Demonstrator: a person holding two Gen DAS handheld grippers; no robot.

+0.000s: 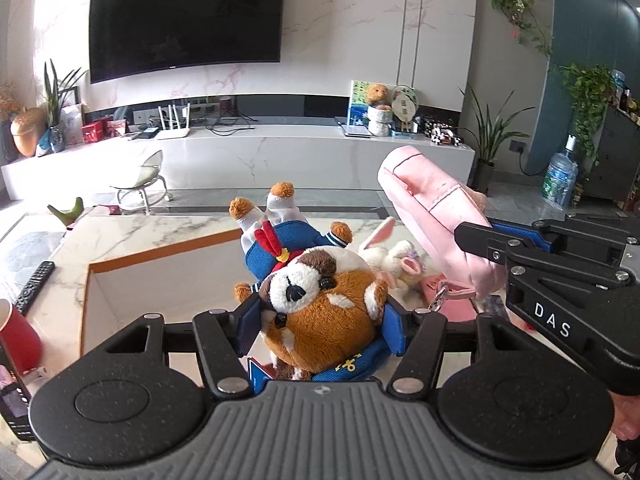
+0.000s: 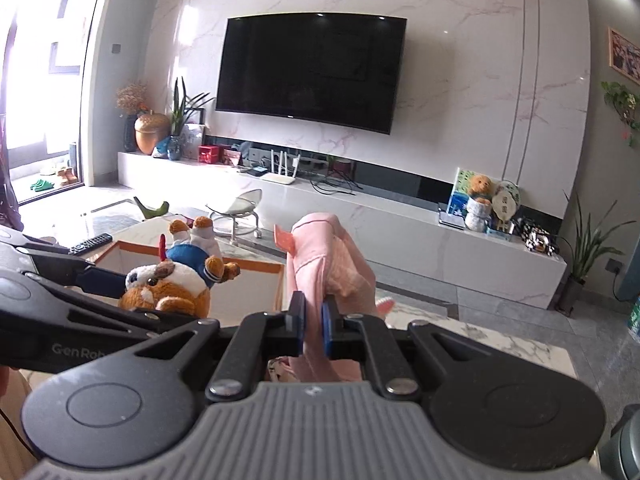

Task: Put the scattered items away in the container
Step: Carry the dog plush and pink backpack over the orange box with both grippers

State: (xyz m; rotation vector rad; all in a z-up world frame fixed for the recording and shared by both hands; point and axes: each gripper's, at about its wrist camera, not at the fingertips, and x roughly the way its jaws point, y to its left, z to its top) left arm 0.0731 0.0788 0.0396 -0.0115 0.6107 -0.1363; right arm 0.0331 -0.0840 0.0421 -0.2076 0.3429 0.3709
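The left tool is spread about halfway, its blue pads pressed against both sides of a brown-and-white plush dog in a blue outfit, held upside down over the white box with the orange rim that sits on the marble counter. To its right, the right tool is nearly closed, pinching a fold of a pink bag that rises ahead of its fingers. Beyond the dog, a white plush rabbit lies on the counter.
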